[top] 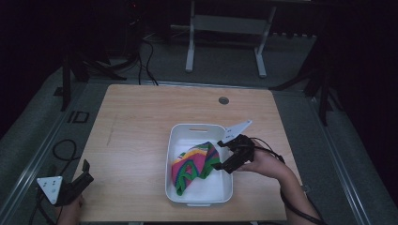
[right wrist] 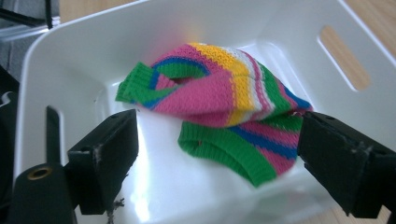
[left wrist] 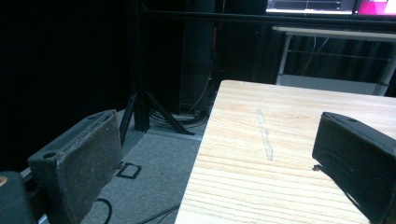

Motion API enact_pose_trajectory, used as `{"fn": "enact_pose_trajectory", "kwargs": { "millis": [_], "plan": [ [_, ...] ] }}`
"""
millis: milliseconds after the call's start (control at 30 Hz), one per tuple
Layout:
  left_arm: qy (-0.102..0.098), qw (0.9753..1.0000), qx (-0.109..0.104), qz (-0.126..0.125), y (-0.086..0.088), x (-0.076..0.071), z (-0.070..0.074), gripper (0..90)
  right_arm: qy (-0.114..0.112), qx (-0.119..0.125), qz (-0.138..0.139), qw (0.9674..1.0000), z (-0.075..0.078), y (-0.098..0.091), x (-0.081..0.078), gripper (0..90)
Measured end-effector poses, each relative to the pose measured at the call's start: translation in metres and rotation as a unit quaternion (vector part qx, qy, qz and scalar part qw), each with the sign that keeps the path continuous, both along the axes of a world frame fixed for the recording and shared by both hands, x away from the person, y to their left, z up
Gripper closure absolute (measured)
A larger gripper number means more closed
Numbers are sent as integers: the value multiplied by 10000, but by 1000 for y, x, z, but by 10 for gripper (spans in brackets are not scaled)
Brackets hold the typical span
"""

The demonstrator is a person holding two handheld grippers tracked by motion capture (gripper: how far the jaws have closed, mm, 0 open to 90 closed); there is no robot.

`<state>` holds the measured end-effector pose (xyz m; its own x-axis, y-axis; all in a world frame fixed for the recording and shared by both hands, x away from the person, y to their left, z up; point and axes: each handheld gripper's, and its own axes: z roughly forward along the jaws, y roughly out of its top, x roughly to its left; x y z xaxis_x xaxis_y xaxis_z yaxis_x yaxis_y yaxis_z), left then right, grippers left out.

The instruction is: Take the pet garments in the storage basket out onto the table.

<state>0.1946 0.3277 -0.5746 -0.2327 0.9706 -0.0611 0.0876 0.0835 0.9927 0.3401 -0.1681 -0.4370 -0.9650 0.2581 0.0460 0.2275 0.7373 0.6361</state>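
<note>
The right gripper (right wrist: pixel 217 154) hangs wide open over the striped sock (right wrist: pixel 224 100) in the white bin (right wrist: pixel 70 60), gripping nothing.

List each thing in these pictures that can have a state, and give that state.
Sock: crumpled, lying in the bin, not gripped.
Bin: upright on the table, holding the sock.
Right tongs: open, over the bin by the sock.
Left tongs: open, holding nothing, at the table's corner.
</note>
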Motion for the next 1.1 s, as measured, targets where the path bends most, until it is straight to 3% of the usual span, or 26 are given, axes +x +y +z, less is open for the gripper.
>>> {"fn": "enact_pose_trajectory", "kwargs": {
  "millis": [333, 500, 567, 667, 700, 733, 867, 1000, 1067, 1100],
  "plan": [
    [13, 10000, 27, -19, 0, 0, 0, 18, 167, -430, 86, 9989, -24, 47, 10, 126],
    [12, 10000, 17, -42, 0, 0, 0, 19, 232, -673, -33, 9975, -37, 69, 20, 123],
    [12, 10000, 16, -48, 0, 0, 0, 18, 273, -878, -44, 9958, -43, 77, 22, 114],
    [12, 10000, 15, -54, 0, 0, 0, 19, 247, -1279, -82, 9914, -53, 90, 21, 112],
    [12, 10000, 15, -54, 0, 0, 0, 19, 247, -1279, -82, 9914, -53, 90, 21, 112],
    [17, 10000, 16, -60, 1, 0, 0, 19, 275, -1484, -151, 9884, -62, 100, 20, 112],
    [15, 10000, 13, -65, 1, 0, 0, 18, 165, -1954, -169, 9804, -76, 110, 18, 112],
    [7, 10000, 10, -69, 1, 0, 0, 19, 118, -2450, 114, 9694, -89, 119, 14, 109],
    [10, 10000, 10, -66, 1, 0, 0, 19, 78, -2476, 103, 9688, -90, 121, 13, 145],
    [12, 10000, 14, -67, 1, 0, 0, 18, 63, -2469, 128, 9689, -89, 121, 12, 213]
  ]
}}
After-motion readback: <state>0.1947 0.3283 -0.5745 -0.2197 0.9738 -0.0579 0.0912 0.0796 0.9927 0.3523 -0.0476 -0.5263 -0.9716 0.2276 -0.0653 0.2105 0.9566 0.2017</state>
